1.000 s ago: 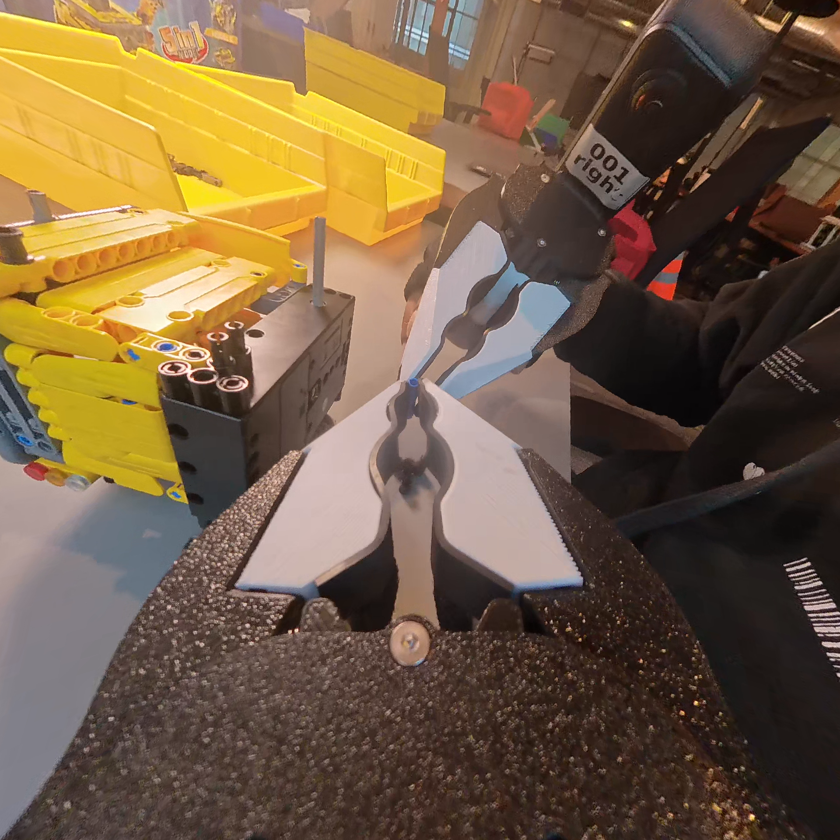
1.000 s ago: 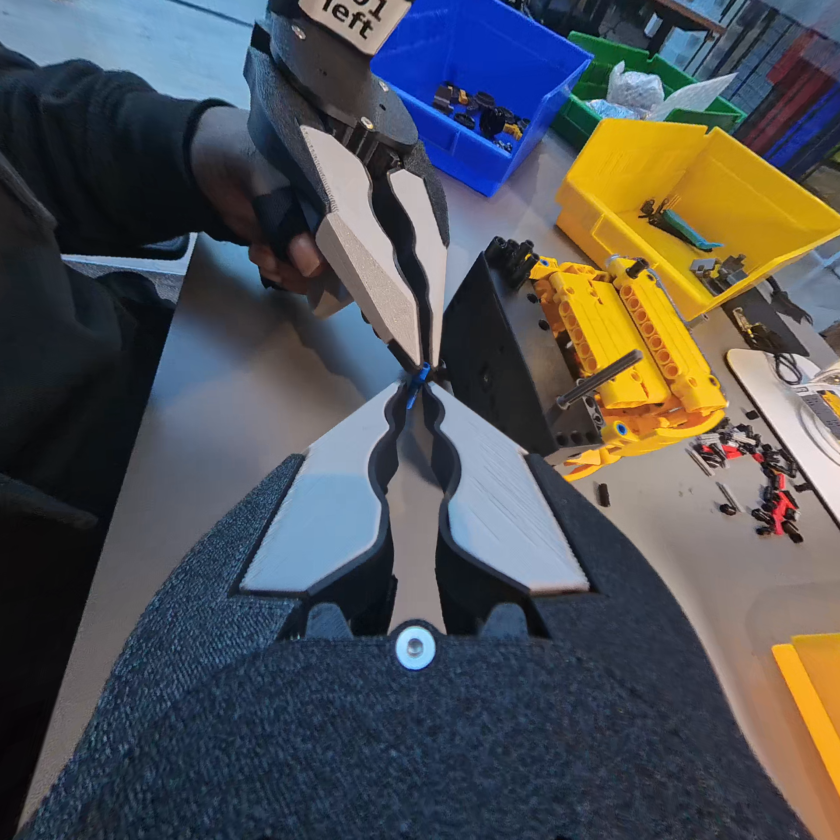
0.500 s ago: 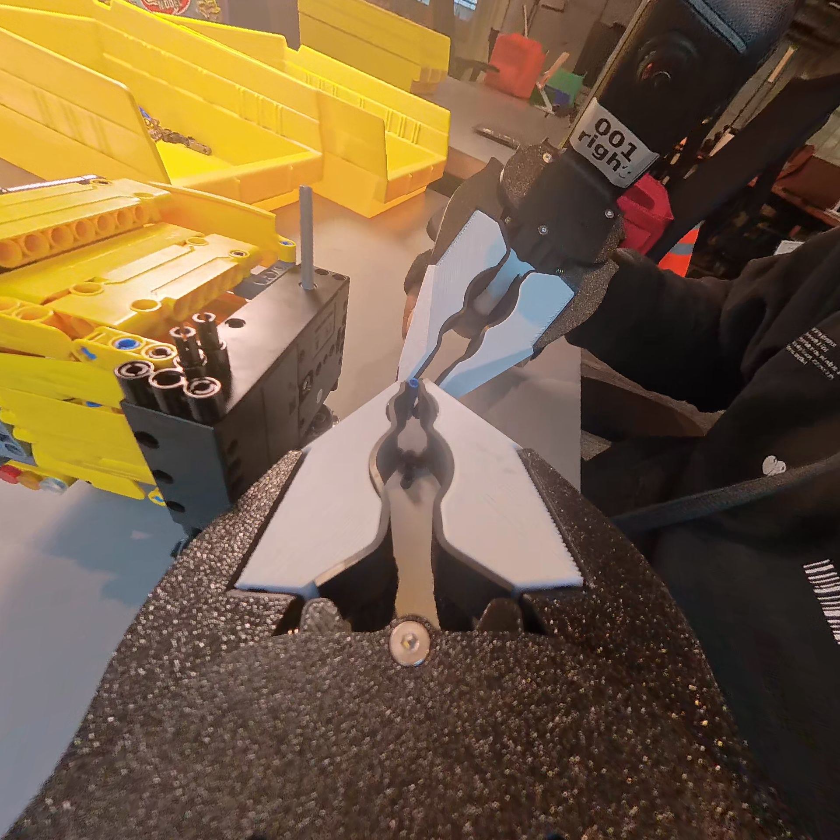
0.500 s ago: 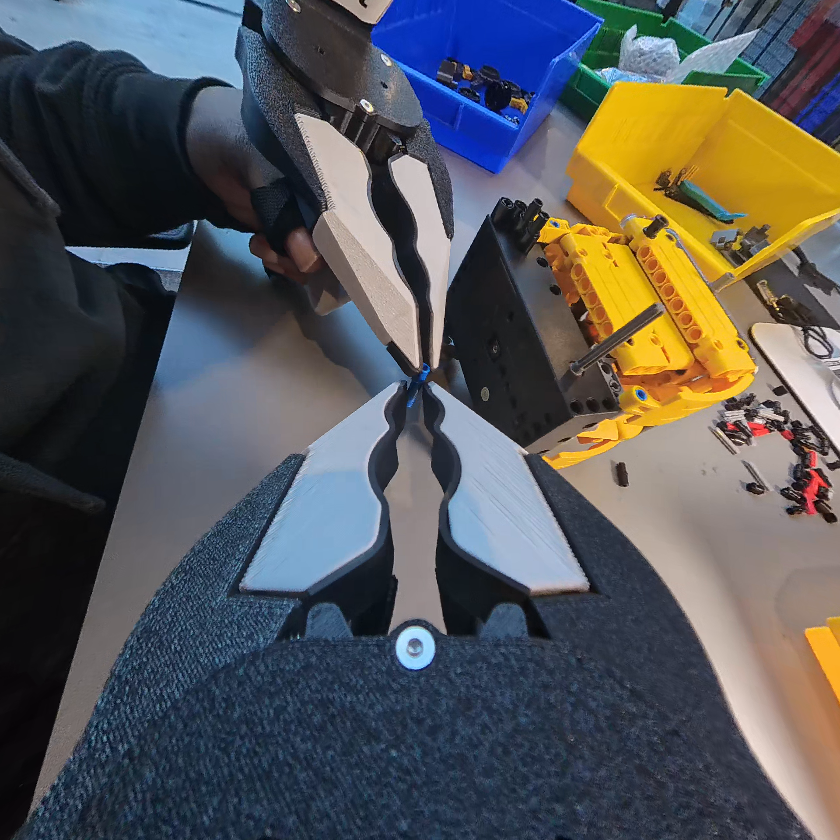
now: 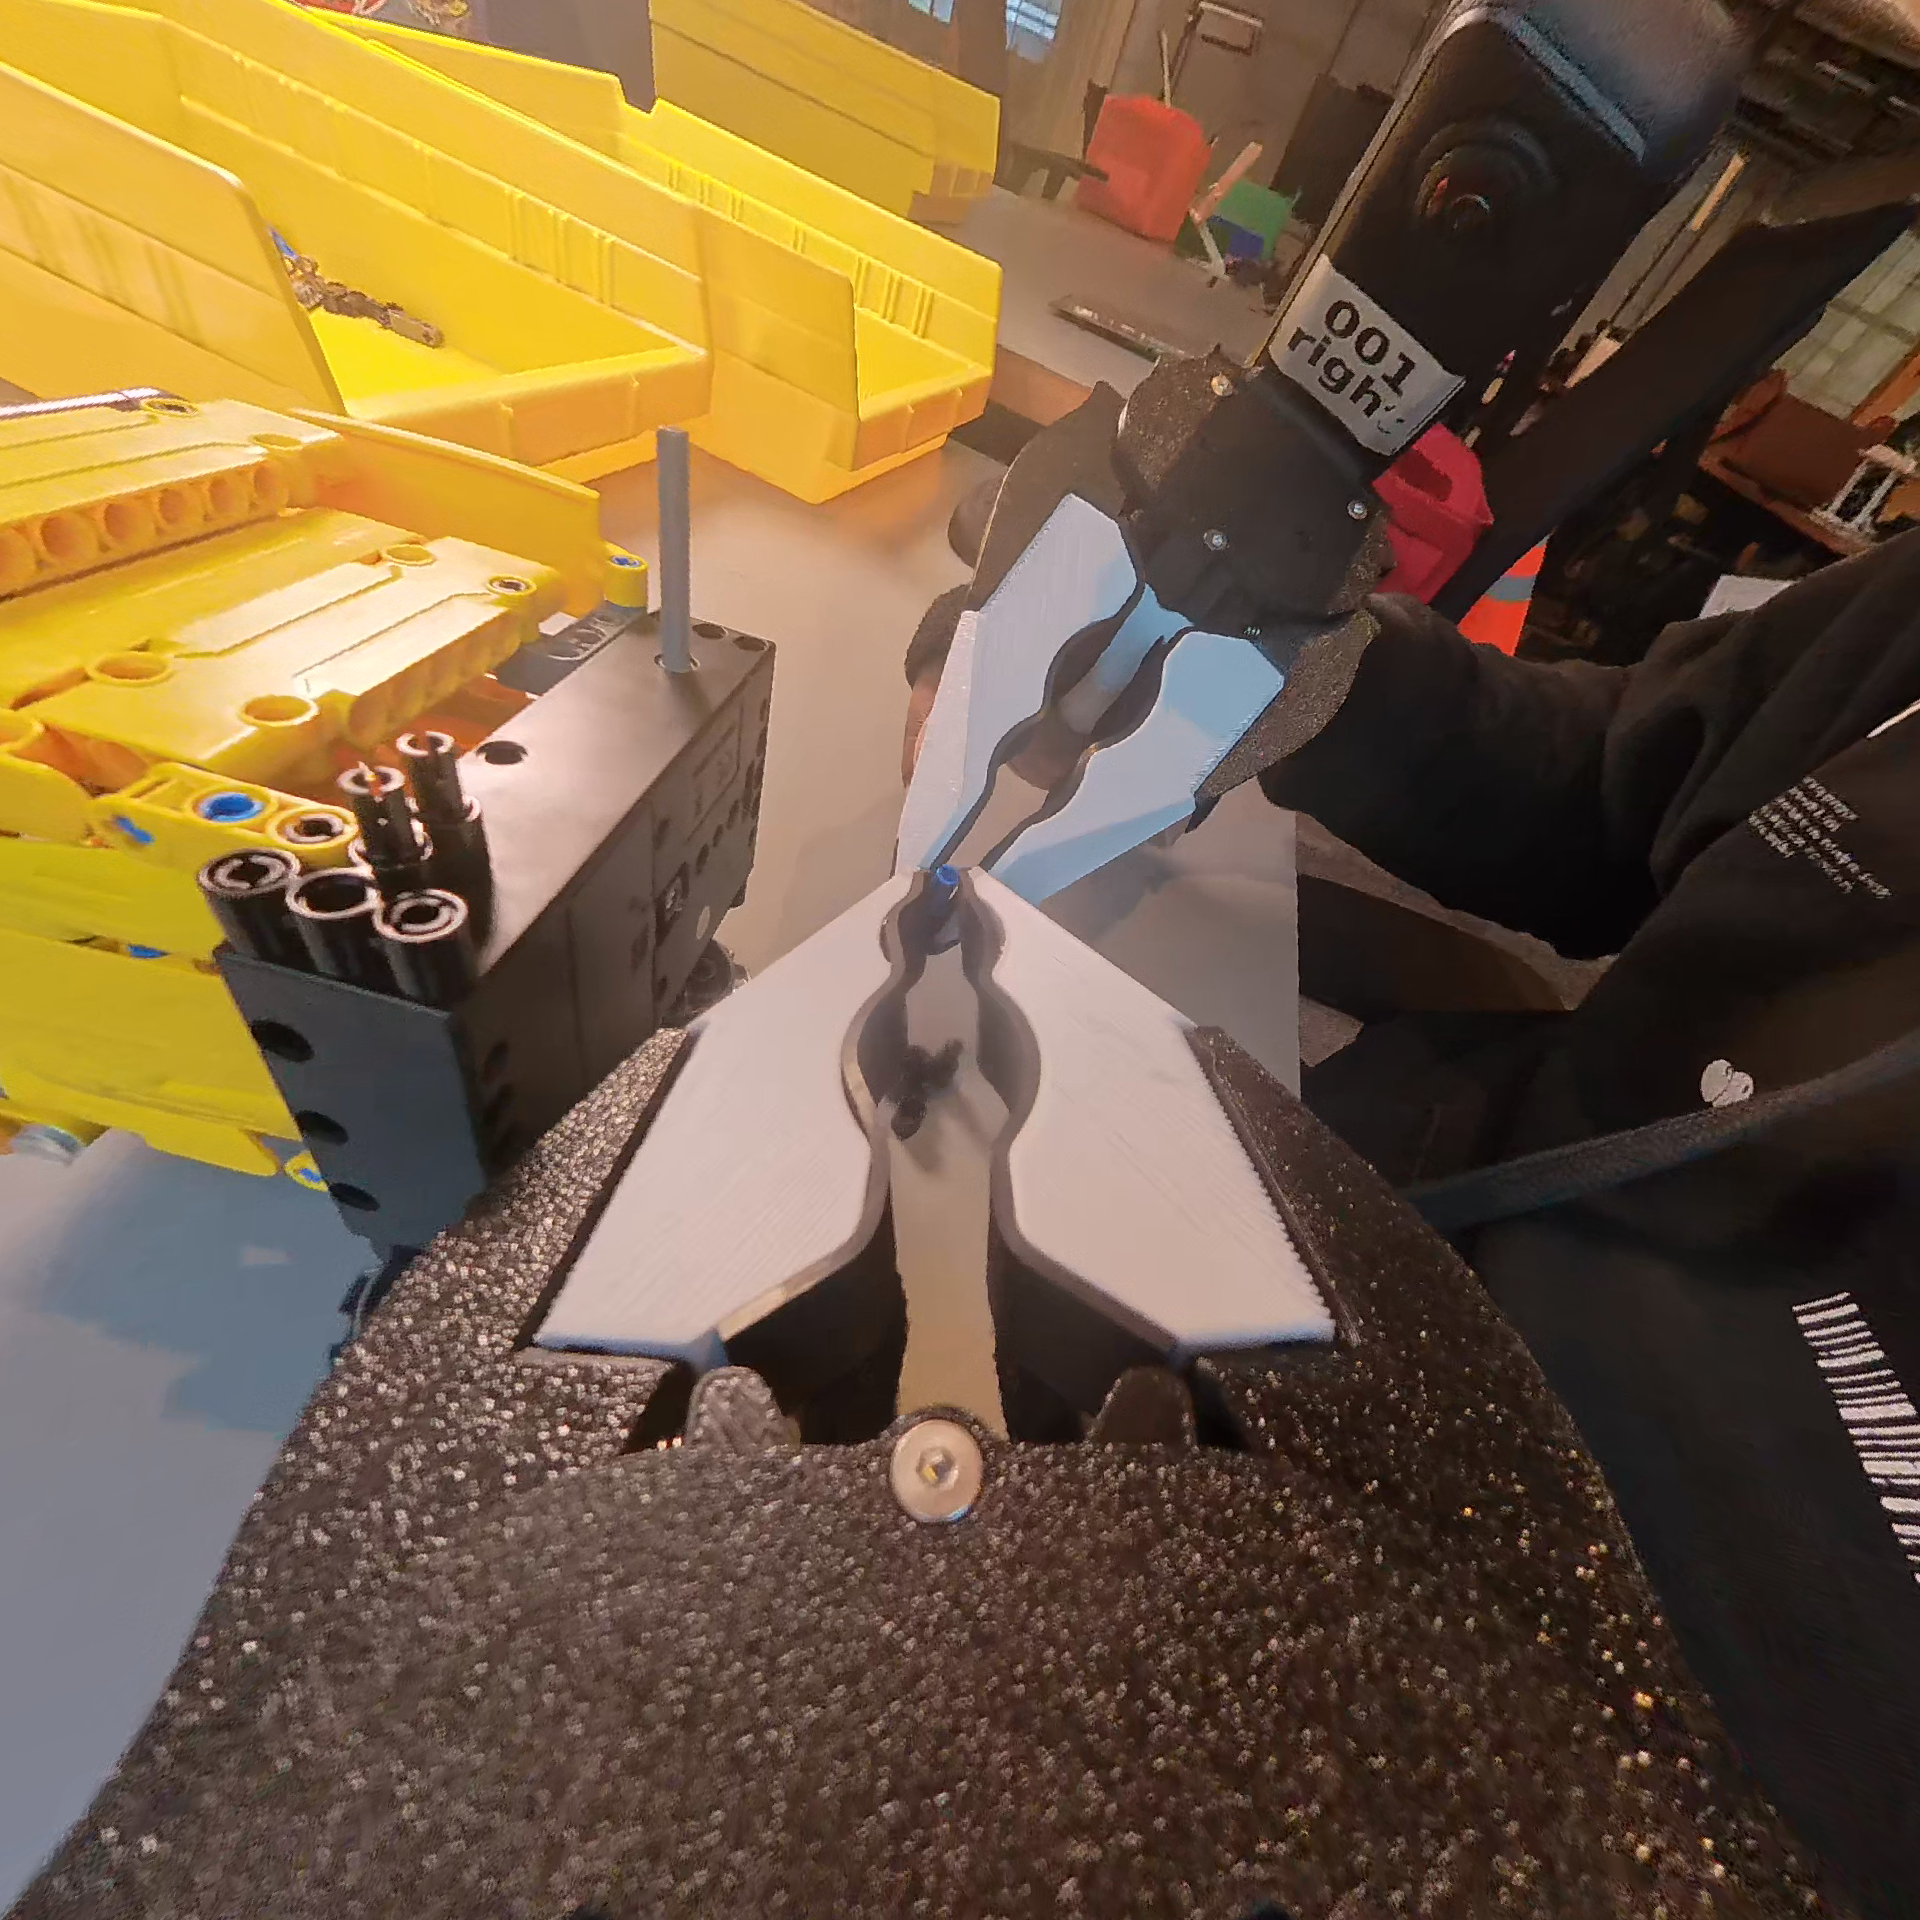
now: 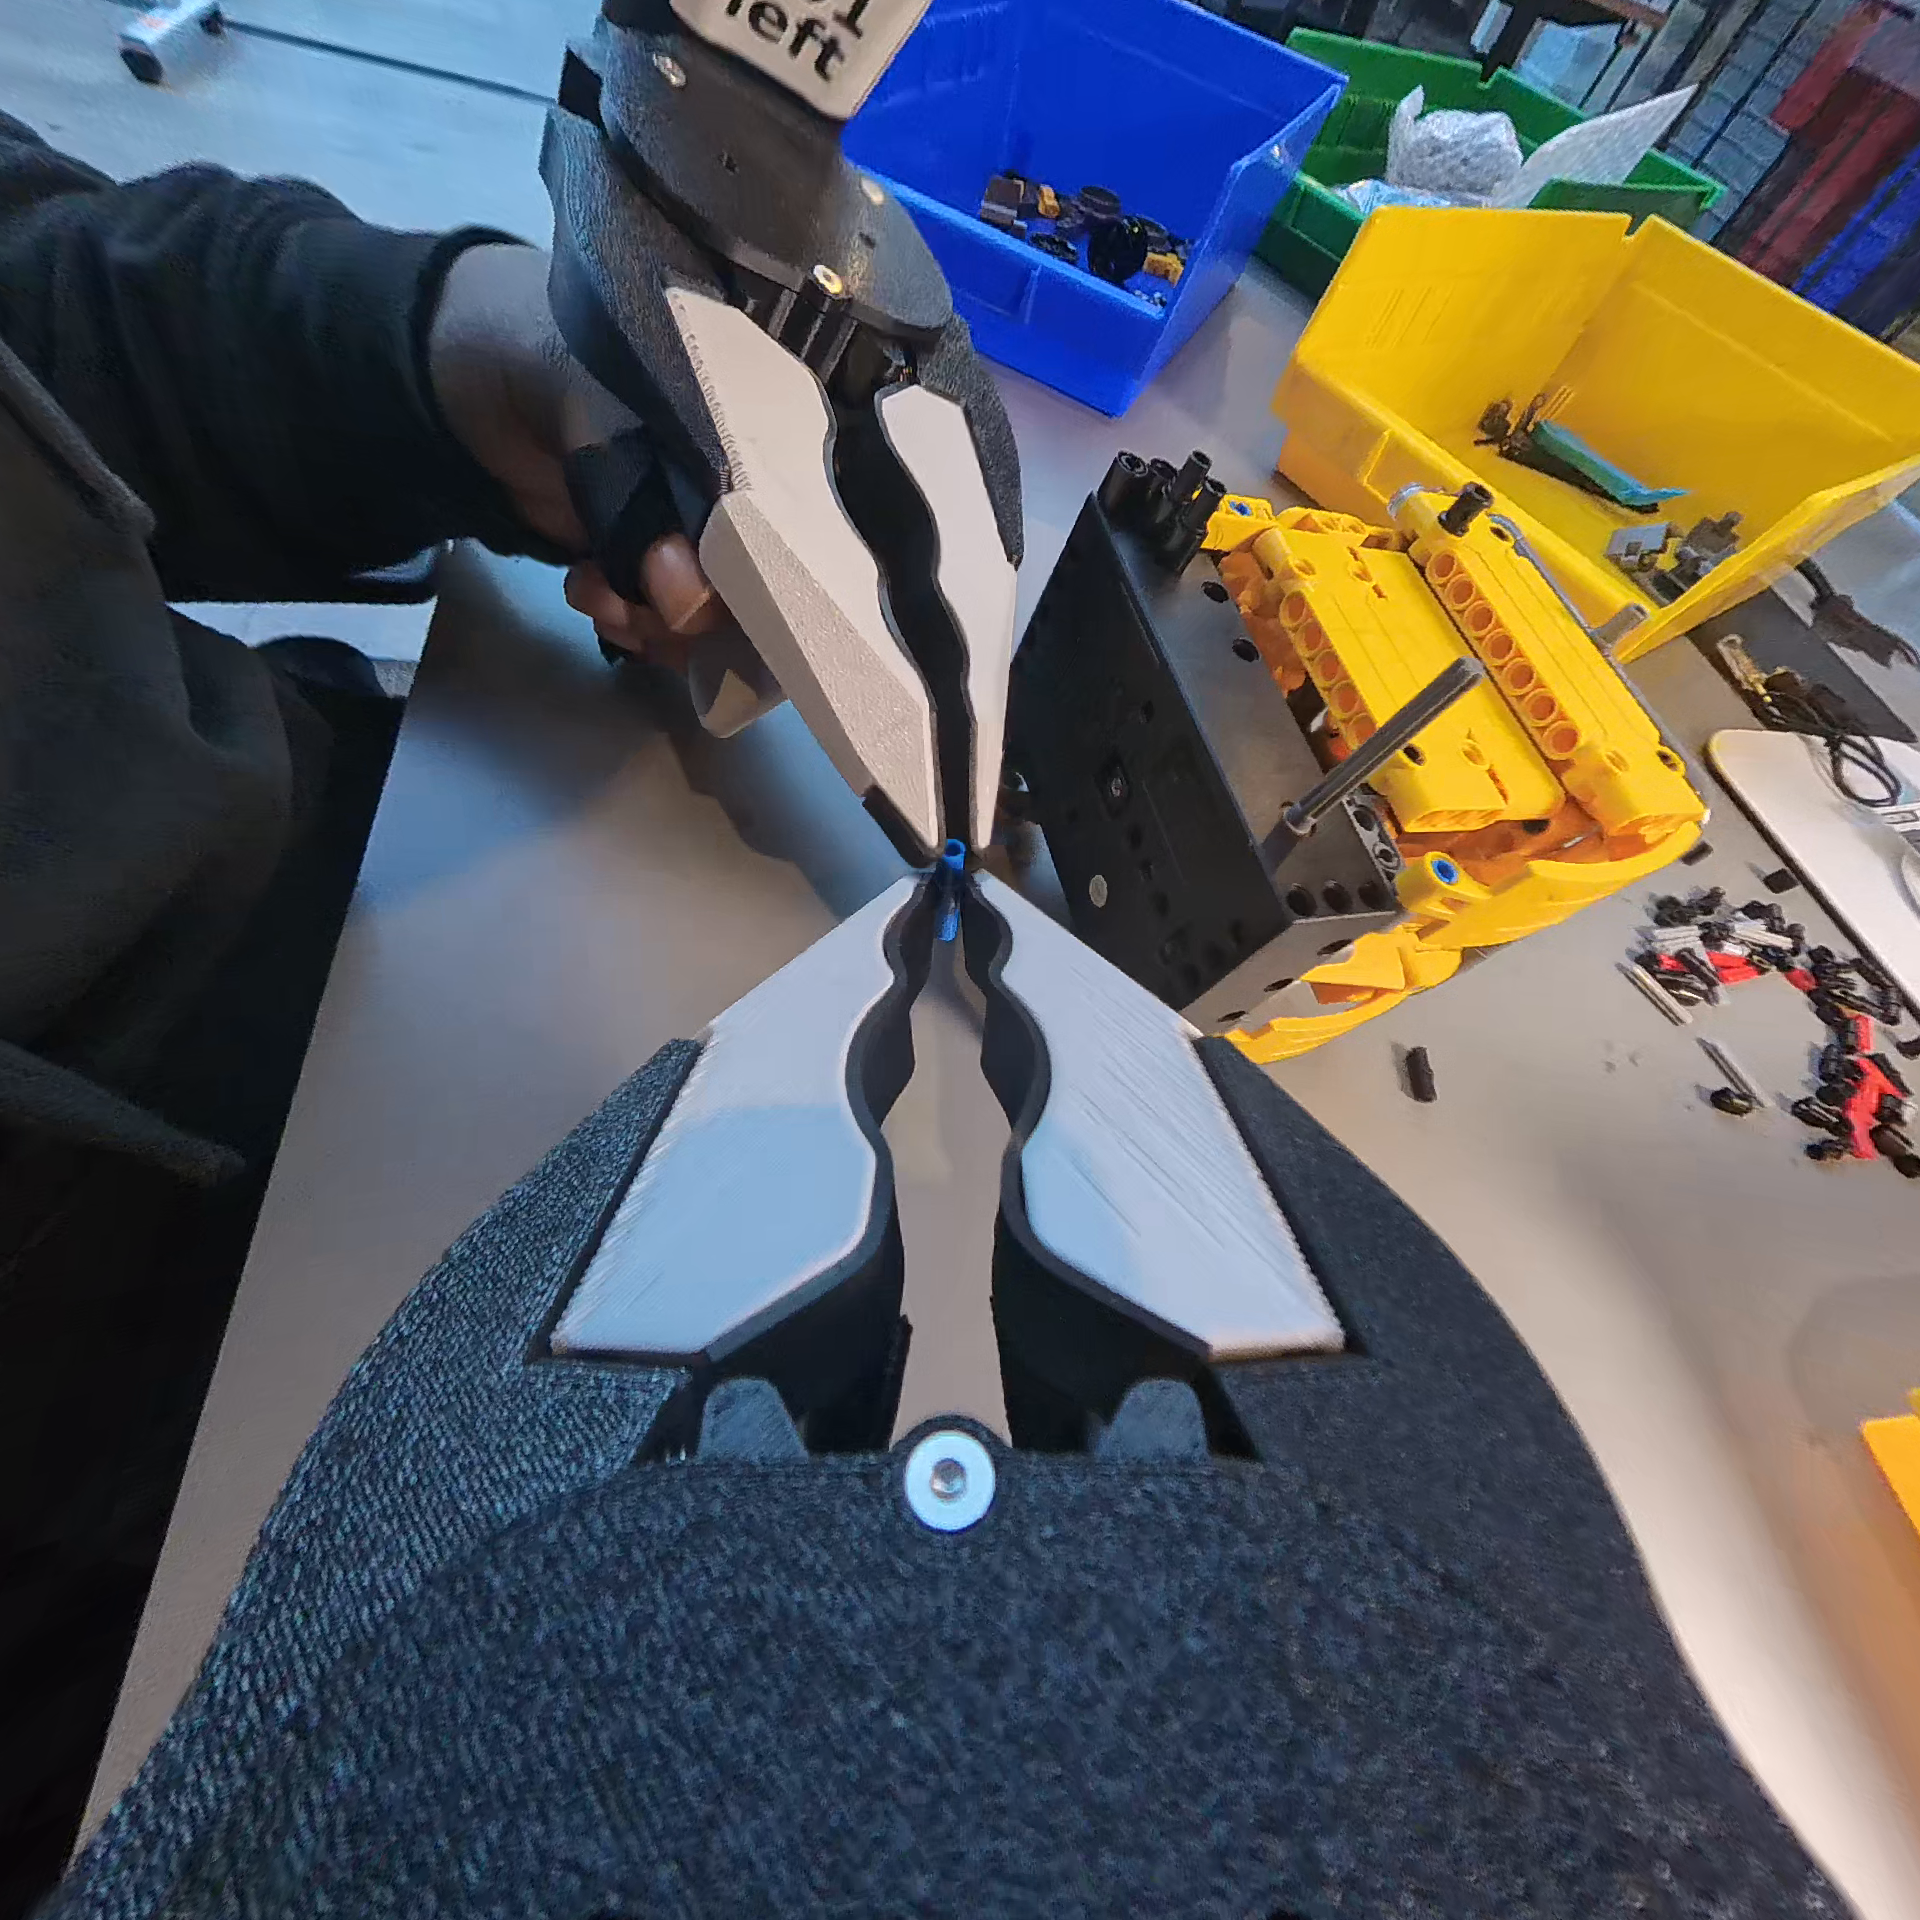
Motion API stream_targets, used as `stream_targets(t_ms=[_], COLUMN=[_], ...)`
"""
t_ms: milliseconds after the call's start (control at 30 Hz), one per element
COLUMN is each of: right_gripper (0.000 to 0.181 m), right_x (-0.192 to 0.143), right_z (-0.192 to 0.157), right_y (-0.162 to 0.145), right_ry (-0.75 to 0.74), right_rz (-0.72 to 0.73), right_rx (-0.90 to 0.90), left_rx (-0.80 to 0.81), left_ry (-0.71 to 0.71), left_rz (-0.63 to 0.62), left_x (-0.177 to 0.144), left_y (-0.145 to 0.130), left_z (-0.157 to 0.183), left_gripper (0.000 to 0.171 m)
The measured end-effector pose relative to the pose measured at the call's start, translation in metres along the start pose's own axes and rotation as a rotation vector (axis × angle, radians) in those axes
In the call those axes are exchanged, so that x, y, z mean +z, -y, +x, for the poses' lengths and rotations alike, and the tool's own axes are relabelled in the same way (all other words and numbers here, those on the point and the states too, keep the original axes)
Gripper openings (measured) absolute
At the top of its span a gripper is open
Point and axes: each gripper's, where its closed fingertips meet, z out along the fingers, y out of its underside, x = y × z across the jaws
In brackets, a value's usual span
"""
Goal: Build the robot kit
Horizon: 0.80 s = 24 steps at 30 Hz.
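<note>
Left wrist view shows the left gripper [image 5: 940,896] with its grey ribbed plastic fingers pressed together on a tiny blue plastic pin [image 5: 941,891], which juts from their tips above the smooth grey tabletop [image 5: 125,1382]. The right gripper [image 5: 961,864] meets it tip to tip, and in the right wrist view its own fingers are likewise closed on the other end of the same pin [image 6: 948,904]. The risk I judge greatest is the pin slipping or flicking away: it is short, smooth and round, held only at the narrow tips, so a slight twist or an uneven pull between the two hands could pop it loose, and it would be hard to find among the scattered black and red small parts [image 6: 1787,997]. Just beside the grippers stands a blocky black-and-yellow studded plastic toy-brick model [image 6: 1351,727] with a thin grey axle rod [image 5: 673,561] rising from it, which a careless swing might knock. Glossy yellow plastic bins [image 5: 644,260] sit behind.
</note>
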Motion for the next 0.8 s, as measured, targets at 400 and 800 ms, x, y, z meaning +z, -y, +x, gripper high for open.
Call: stream_targets(t_ms=[400,800], right_gripper=[0.005,0.005], right_x=[-0.028,-0.03], right_z=[0.012,0.019], right_y=[0.051,0.056], right_ry=[0.07,0.129], right_rz=[0.391,0.517], right_rx=[0.243,0.388], left_rx=[0.039,0.143], left_ry=[-0.045,0.018], left_rz=[0.028,0.121], left_x=[0.001,0.0], left_y=[0.008,0.041], left_z=[0.011,0.007], left_gripper=[0.025,0.012])
